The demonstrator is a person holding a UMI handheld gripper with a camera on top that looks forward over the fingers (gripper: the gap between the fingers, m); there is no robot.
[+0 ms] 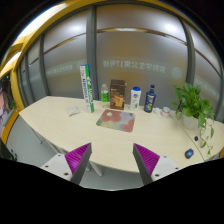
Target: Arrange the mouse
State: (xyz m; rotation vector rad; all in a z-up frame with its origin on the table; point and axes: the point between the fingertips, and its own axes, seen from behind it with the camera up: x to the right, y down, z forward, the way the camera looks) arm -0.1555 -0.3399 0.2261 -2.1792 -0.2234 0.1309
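Your gripper (pixel 112 160) is released: its two fingers stand well apart with nothing between them, each with a magenta pad (pixel 77 155) on its inner face. Beyond the fingertips you look across a long pale table (pixel 70 128), and the fingers hang short of its near edge.

The mouse (pixel 189 154) sits off to your right, a small blue shape near the table's near right end, well clear of the right finger. It is too small to tell which way it points.

Near the middle of the table, straight ahead between your fingers, lies a colourful mat (pixel 115 121). Behind it, along the far edge, stands a row of containers: a tall green-and-white box (pixel 86 87), a small green bottle (pixel 104 95), a brown carton (pixel 117 94), a white bottle (pixel 135 97) and a dark blue bottle (pixel 150 98). You cannot see what any of them holds.

To the right, a leafy plant (pixel 192 100) stands in a white pot (pixel 189 120). Frosted glass walls (pixel 130 50) close off the room behind the table.
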